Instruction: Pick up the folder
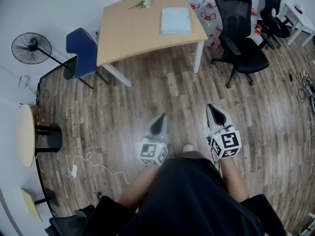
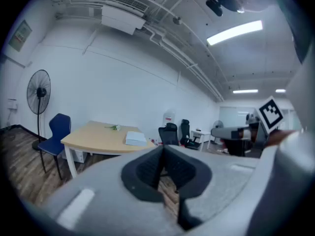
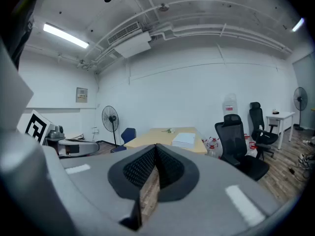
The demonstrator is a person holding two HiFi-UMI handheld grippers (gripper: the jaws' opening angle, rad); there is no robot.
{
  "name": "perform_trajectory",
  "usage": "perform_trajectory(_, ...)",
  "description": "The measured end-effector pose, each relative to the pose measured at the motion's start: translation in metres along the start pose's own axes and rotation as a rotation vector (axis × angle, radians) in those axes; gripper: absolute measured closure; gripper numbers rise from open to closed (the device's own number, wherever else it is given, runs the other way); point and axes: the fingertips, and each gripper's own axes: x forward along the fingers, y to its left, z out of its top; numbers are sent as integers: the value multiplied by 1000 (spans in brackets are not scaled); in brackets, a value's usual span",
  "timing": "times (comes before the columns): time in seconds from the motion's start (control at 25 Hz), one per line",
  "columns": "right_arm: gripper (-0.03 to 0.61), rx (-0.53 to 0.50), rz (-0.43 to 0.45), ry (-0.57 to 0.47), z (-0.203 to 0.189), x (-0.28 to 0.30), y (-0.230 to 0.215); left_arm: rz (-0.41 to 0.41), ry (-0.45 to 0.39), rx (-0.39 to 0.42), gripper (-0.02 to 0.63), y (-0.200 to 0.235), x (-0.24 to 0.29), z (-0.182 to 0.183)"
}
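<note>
The folder (image 1: pixel 175 20) is a pale blue-white flat pack lying on the right part of the light wooden table (image 1: pixel 133 33) far ahead. It also shows small in the left gripper view, folder (image 2: pixel 135 138), and in the right gripper view, folder (image 3: pixel 184 140). My left gripper (image 1: pixel 159 120) and right gripper (image 1: pixel 216 111) are held close to my body over the wooden floor, well short of the table. Both are shut with nothing between the jaws. Each points roughly level toward the table.
A small white flower (image 1: pixel 143 3) lies at the table's far edge. A blue chair (image 1: pixel 82 51) stands left of the table, a black office chair (image 1: pixel 241 38) to its right. A floor fan (image 1: pixel 30 48) and a cable (image 1: pixel 83 162) sit at the left.
</note>
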Motion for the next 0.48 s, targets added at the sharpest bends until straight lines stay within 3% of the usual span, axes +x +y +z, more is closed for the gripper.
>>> perform_trajectory(0.48, 577, 10, 29, -51, 6, -8, -2, 0, -38, 7, 612, -9, 6, 7)
